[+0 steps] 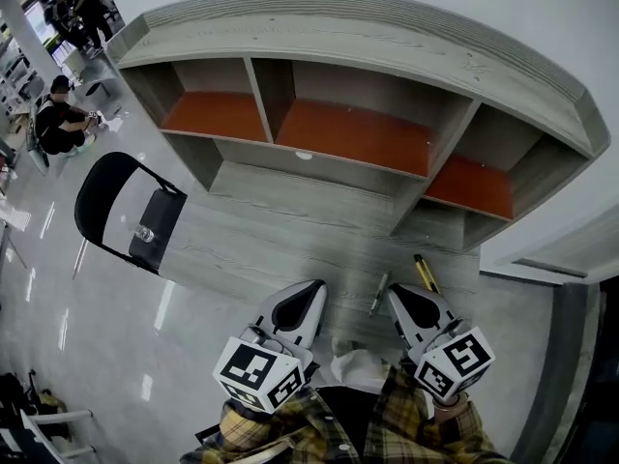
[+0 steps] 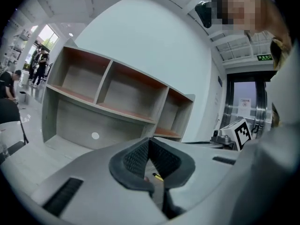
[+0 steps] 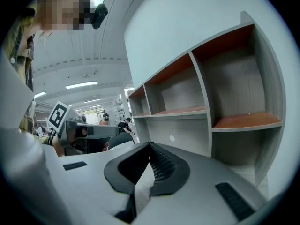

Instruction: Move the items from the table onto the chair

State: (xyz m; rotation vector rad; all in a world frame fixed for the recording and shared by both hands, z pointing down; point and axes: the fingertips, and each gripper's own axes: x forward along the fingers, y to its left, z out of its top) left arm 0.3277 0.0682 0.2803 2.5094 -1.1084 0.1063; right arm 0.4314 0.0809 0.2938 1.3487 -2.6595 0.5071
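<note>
Left gripper [image 1: 315, 286] and right gripper [image 1: 396, 292] are seen shut, empty.
The grey pen [image 1: 378, 295] and yellow pen [image 1: 426, 273] are laid near-to-far on the table [image 1: 271, 245], just beside the right gripper; the chair [image 1: 166, 211] is set left.

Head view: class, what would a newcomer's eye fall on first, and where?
The grey shelf unit with orange boards spans the desk's far side. Left of the desk stands a black folding chair with a small clear thing on its seat. At the bottom the left gripper and right gripper are shut, a yellow pen and a grey pen by the right one.
</note>
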